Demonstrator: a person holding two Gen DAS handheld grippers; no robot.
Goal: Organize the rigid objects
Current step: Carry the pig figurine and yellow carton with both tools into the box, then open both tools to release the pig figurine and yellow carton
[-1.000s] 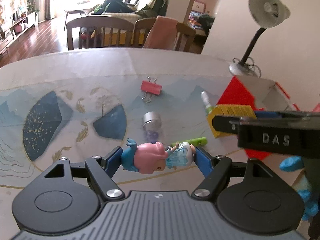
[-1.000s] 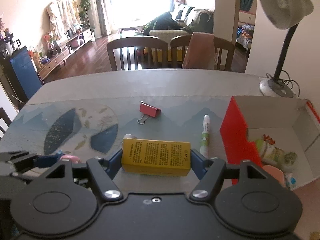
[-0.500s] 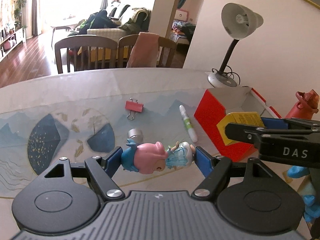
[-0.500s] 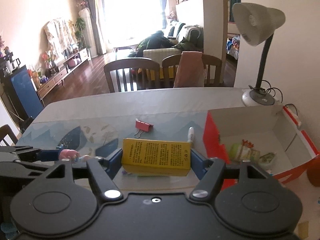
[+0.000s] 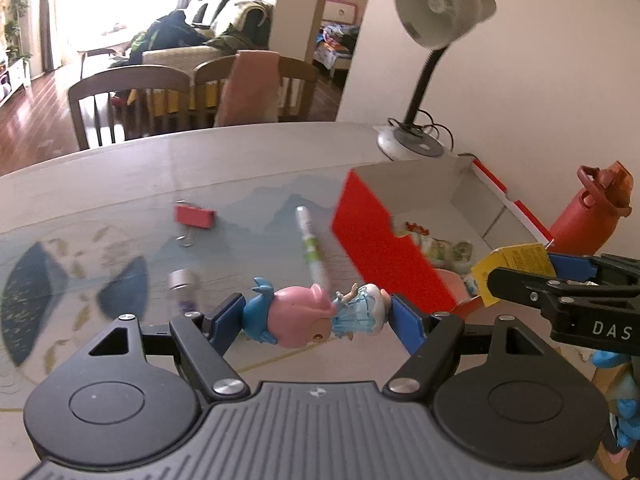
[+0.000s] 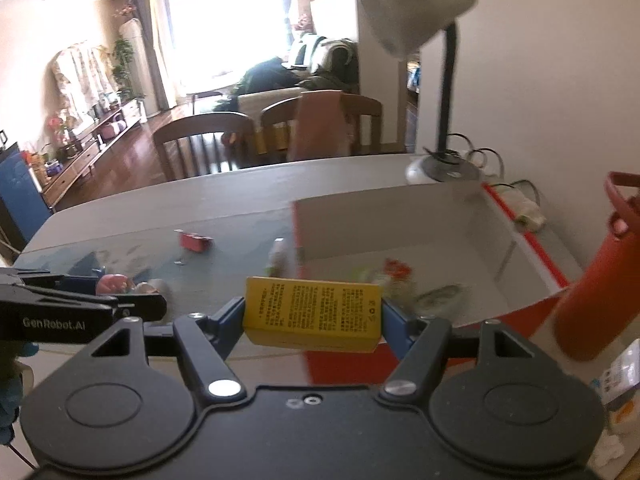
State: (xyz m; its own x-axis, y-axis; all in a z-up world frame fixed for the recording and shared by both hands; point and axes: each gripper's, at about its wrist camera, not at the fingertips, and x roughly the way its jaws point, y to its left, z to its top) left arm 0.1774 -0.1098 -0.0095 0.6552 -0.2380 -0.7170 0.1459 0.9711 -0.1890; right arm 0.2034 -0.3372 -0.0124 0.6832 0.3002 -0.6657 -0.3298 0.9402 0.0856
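My left gripper is shut on a pink and blue toy figure, held above the table, left of the red box. My right gripper is shut on a yellow box and holds it over the near left corner of the red box. The yellow box also shows in the left wrist view. The red box is open on top, with several small items inside. A white and green pen, a red binder clip and a small silver-capped bottle lie on the table.
A desk lamp stands behind the box. A red water bottle stands to the right of the box. A power strip lies by the wall. Wooden chairs stand at the far table edge.
Both grippers have risen and moved right toward the red box with their loads. The yellow box now hangs over the box's near corner.
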